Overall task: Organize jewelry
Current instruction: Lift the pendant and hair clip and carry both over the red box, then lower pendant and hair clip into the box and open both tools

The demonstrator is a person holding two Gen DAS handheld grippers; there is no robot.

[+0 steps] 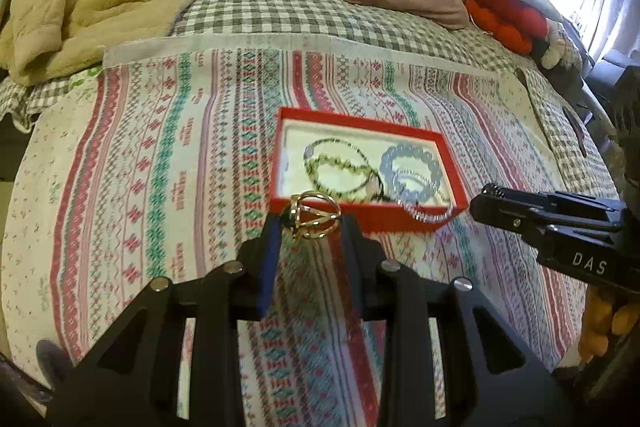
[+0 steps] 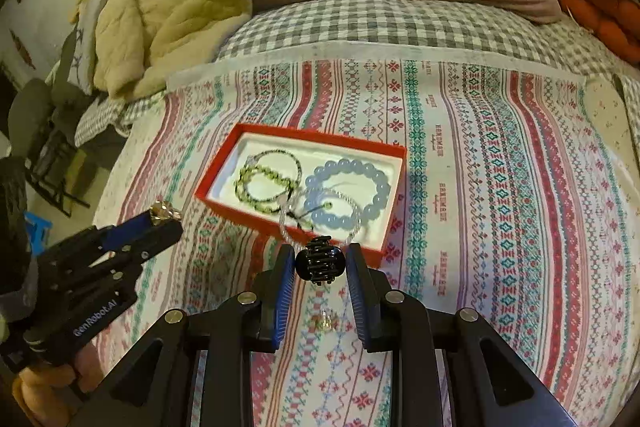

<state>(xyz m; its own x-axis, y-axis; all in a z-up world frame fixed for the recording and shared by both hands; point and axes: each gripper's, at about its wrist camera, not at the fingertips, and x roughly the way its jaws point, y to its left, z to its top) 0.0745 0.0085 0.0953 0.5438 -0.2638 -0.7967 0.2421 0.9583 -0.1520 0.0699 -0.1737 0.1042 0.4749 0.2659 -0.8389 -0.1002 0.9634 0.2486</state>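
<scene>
In the left wrist view, the left gripper (image 1: 306,223) sits at lower centre of the frame, its two fingers clenched on a gold ring (image 1: 314,215) of open wirework. The ring hangs just short of the near wall of the red box (image 1: 360,221), which lies in the middle of the frame on the patterned cloth (image 1: 160,167). Inside the box lie a green bead bracelet (image 1: 336,167), a blue bead bracelet (image 1: 412,171) and a clear chain (image 1: 424,213) that drapes over the near wall. To do this step well, I judge the ring should be carried over the wall and lowered onto the bare white lining in the left part of the box before the fingers part, so it does not tangle with the bracelets or bounce out. The tool points forward and slightly down toward the box. The right gripper (image 1: 486,203) enters from the right edge, level with the box's near corner.

In the right wrist view, the right gripper (image 2: 320,263) is at lower centre, grasping a black claw clip (image 2: 320,263) between its blue pads (image 2: 284,287), just before the near right corner of the red box (image 2: 216,183). It should wait, or keep right, so the two tools do not cross. A small pale trinket (image 2: 325,321) lies on the cloth beneath, too blurred to name. The left gripper (image 2: 166,217) reaches in from the lower left, angled up toward the box's near left corner, the ring (image 2: 164,211) at its tip.
</scene>
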